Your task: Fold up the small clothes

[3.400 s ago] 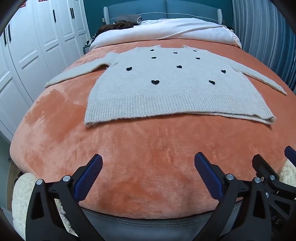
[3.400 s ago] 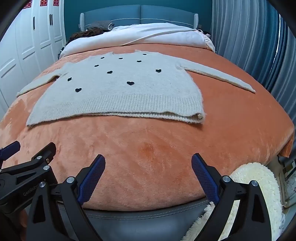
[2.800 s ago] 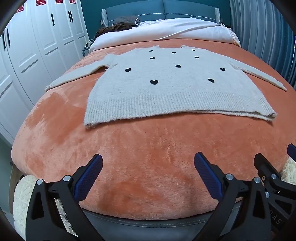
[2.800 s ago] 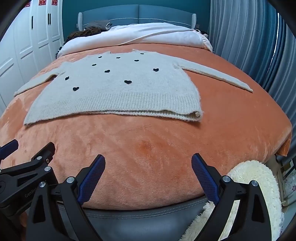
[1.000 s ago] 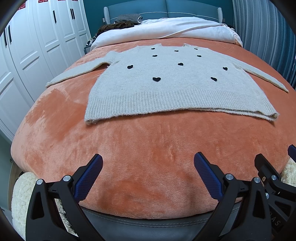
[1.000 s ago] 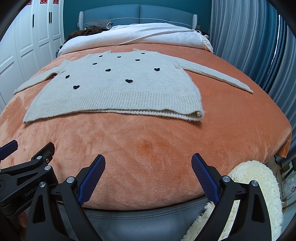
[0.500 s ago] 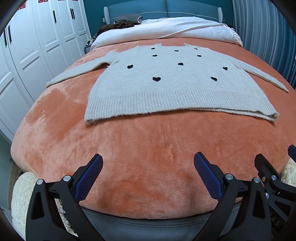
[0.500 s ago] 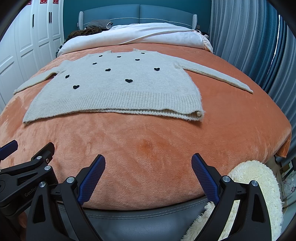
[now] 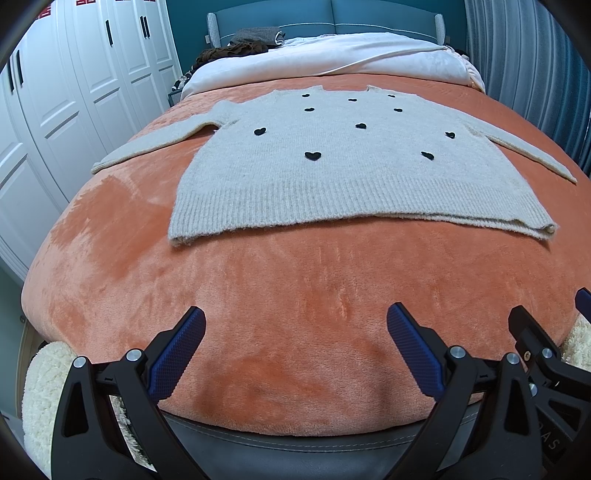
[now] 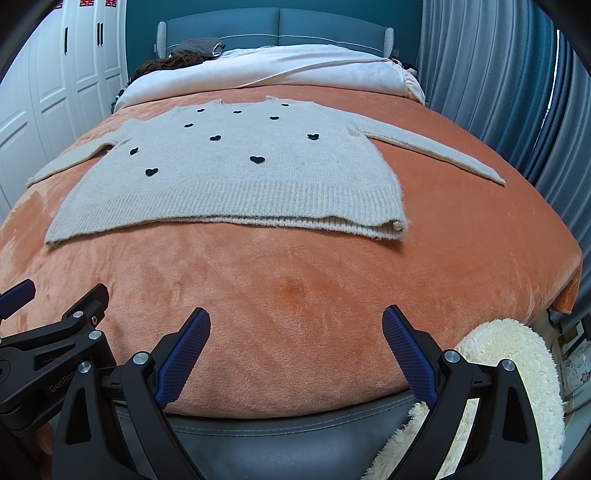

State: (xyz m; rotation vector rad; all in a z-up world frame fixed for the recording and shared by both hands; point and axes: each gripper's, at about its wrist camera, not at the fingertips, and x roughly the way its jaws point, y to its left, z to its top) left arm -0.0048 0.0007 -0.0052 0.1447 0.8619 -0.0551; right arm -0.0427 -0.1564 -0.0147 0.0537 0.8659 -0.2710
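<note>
Two hand-held grippers, left (image 9: 295,349) and right (image 10: 295,350), hover spread wide and empty at the foot of the orange plush bed (image 9: 295,295). Beige knit sweater with black hearts (image 9: 343,173) lies flat mid-bed, sleeves out, well apart from both. Reach forward; pinch one sleeve cuff and the hem corner on its side, then fold inward evenly.

At centre frame we see a beige sweater (image 9: 332,173) dotted with black hearts, on an orange blanket (image 9: 295,295). At upper left stand white wardrobes (image 9: 74,92); at top, a teal headboard (image 9: 332,14); each claw carries blue pads (image 10: 184,354).
</note>
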